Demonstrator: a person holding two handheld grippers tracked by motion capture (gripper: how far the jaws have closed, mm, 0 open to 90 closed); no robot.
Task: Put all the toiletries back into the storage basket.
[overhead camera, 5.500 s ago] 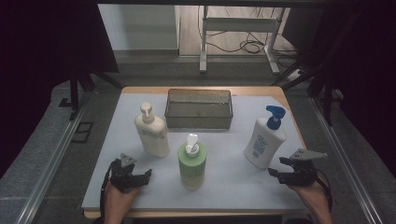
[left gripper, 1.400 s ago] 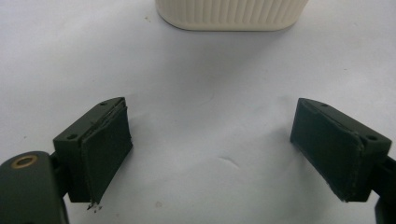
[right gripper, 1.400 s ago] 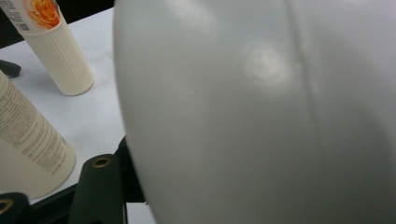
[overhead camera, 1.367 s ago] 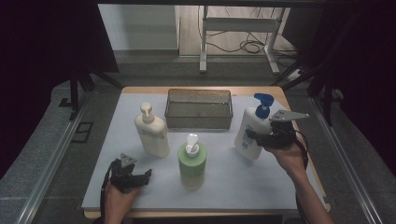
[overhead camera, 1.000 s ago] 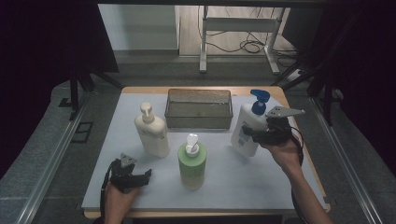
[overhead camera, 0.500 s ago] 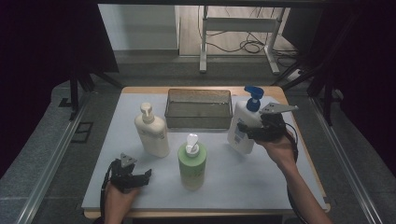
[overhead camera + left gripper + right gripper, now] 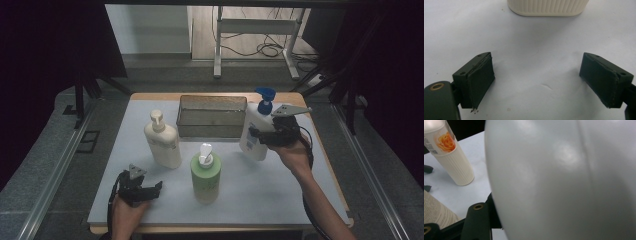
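White pump bottle (image 7: 254, 134), blue pump head: stands tilted at right side of the table, just right of the wire basket (image 7: 212, 116). Right gripper (image 7: 261, 136) is clamped on its body from the side; in the right gripper view the bottle's smooth, glossy white plastic (image 7: 564, 177) bulges close to the lens, one faint vertical seam visible. Label on the bottle's face too small to read in the high view.

Basket: rectangular, dark metal mesh, low walls, at the far middle of the table.

Cream pump bottle (image 7: 163, 141): oval footprint, fine vertical ribbing on the lower body, matte. Right gripper view shows its label with an orange rose picture (image 7: 447, 142) and a block of tiny print, unreadable. Left gripper view catches its ribbed base (image 7: 548, 7) ahead.

Green pump bottle (image 7: 205, 172): round, pale green, white pump top, stands near middle front. Rows of small print on its side in the right gripper view (image 7: 436, 210); not legible.

Left gripper (image 7: 150, 190): rests low at front left, jaws spread wide, nothing between them; flat dark rubbery pads (image 7: 481, 82) over bare surface.

Table (image 7: 280, 190): pale white-grey covering, smooth, slight dimples; wooden edge showing at the far side.
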